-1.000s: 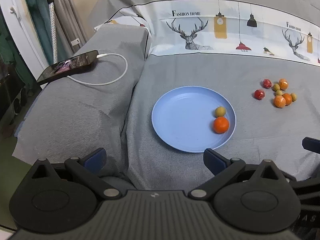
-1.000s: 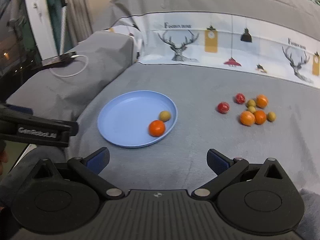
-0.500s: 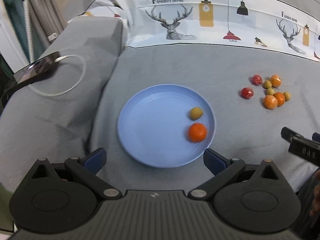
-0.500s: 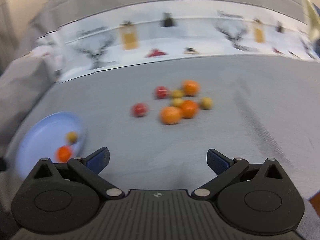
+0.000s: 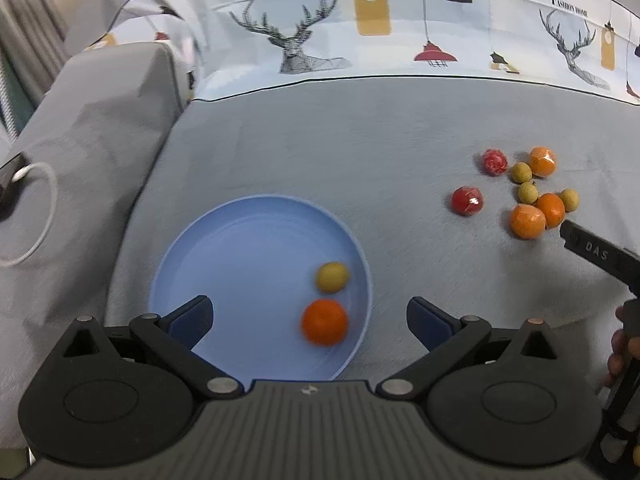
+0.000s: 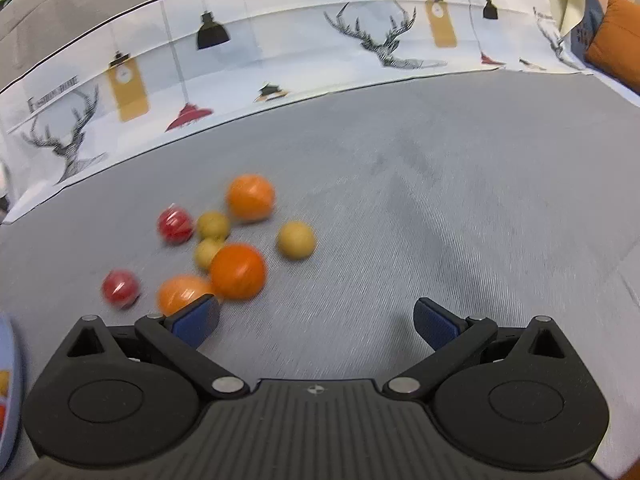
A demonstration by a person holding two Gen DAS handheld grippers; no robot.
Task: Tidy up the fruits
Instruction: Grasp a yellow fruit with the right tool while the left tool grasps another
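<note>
A light blue plate (image 5: pixel 240 248) lies on the grey cloth and holds an orange fruit (image 5: pixel 324 322) and a yellow-green fruit (image 5: pixel 332 277). My left gripper (image 5: pixel 310 322) is open and empty, low over the plate's near edge. To the right lies a loose cluster of orange, red and yellow-green fruits (image 5: pixel 528 188). My right gripper (image 6: pixel 316 322) is open and empty just short of that cluster (image 6: pixel 224 248); its left finger (image 6: pixel 196 318) is beside an orange fruit (image 6: pixel 182 292). In the left wrist view the right gripper's tip (image 5: pixel 592 246) shows near the cluster.
A patterned white cloth band (image 5: pixel 400 32) with deer and lamps runs along the back. A grey covered cushion (image 5: pixel 80 128) with a white cable (image 5: pixel 36 208) rises at the left. An orange pillow (image 6: pixel 616 36) sits at the far right. The plate's edge (image 6: pixel 8 376) shows in the right wrist view.
My right gripper has swung right from the plate side and come close to the fruit cluster. My left gripper has moved forward over the plate. Both stay open.
</note>
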